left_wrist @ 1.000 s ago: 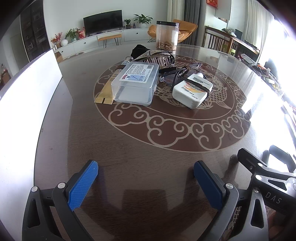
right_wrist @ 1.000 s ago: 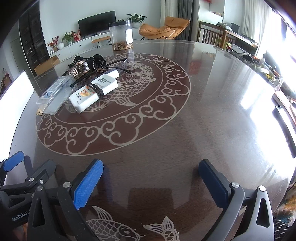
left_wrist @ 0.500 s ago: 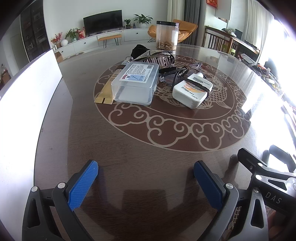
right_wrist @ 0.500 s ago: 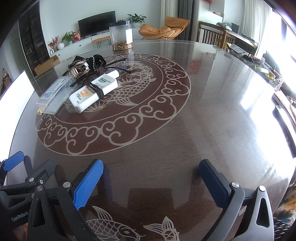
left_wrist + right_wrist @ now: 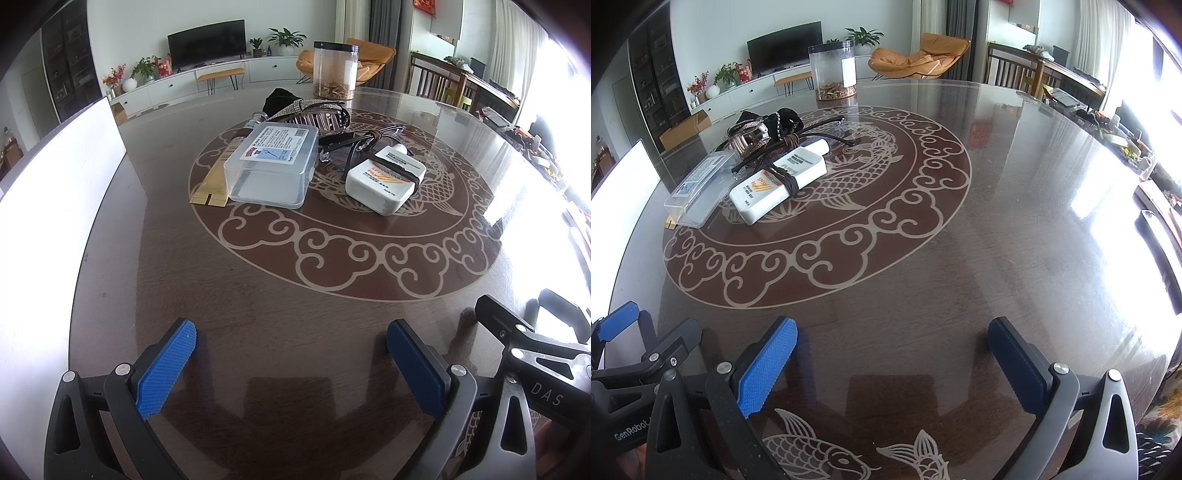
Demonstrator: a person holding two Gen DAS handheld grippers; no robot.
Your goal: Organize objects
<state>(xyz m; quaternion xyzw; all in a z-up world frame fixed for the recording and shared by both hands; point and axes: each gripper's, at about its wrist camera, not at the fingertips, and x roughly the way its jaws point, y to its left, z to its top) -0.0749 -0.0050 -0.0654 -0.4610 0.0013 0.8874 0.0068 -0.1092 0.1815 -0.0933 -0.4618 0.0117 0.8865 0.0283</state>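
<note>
Both grippers hang low over the near edge of the round table (image 5: 1015,229), side by side. The left gripper (image 5: 291,354) has its blue pads spread wide with nothing between them; the right gripper (image 5: 892,354) is just as wide and bare.

Only the right wrist view shows the fish inlaid at the table's near edge, under that gripper. Only the left wrist view shows the gold packet (image 5: 212,184) tucked beside the clear plastic box (image 5: 273,166) and the white board (image 5: 48,206) at the left edge.

The clutter sits well apart from both grippers, near the table's middle: the box, a white lotion bottle (image 5: 779,181) wrapped in dark cord, a hair claw clip (image 5: 321,116) and eyeglasses (image 5: 365,138) behind them. A clear jar (image 5: 833,70) stands at the far edge.
</note>
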